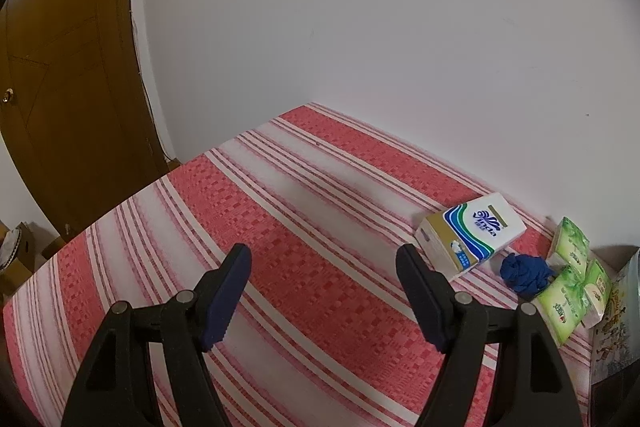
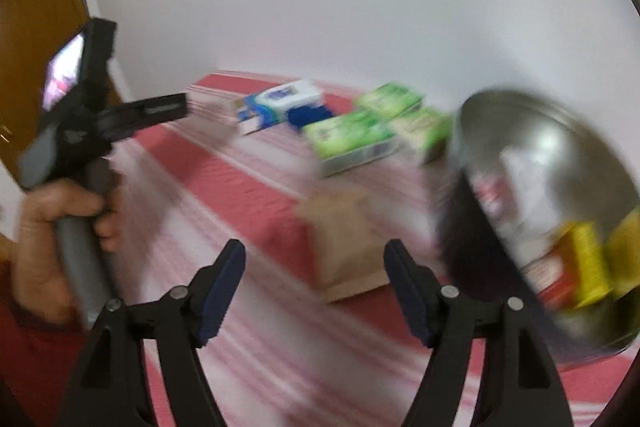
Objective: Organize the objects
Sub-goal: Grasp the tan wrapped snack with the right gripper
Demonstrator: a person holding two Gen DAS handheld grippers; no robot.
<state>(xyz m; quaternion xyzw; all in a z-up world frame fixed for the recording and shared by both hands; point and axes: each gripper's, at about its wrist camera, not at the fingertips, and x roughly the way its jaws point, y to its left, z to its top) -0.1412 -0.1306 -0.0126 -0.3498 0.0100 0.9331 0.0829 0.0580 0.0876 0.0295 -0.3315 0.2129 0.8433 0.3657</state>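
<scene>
My left gripper (image 1: 322, 255) stands open over the red and white striped cloth (image 1: 280, 211) with nothing between its fingers. To its right lie a white Vinda tissue box (image 1: 472, 231), a balled blue cloth (image 1: 524, 273) and several green tissue packs (image 1: 568, 291). The right wrist view is blurred. My right gripper (image 2: 315, 249) is open, and a brown paper packet (image 2: 344, 247) lies on the cloth just past its fingers, untouched by the pads. A tilted metal bowl (image 2: 560, 139) at the right holds yellow and red packets (image 2: 580, 267). The tissue box (image 2: 280, 103), blue cloth (image 2: 310, 115) and green packs (image 2: 348, 137) lie farther back.
A white wall corner closes the far side, and a brown wooden door (image 1: 60, 67) stands at the left. A person's hand (image 2: 60, 219) holds the left gripper's handle at the left of the right wrist view. A printed pack (image 1: 616, 327) sits at the right edge.
</scene>
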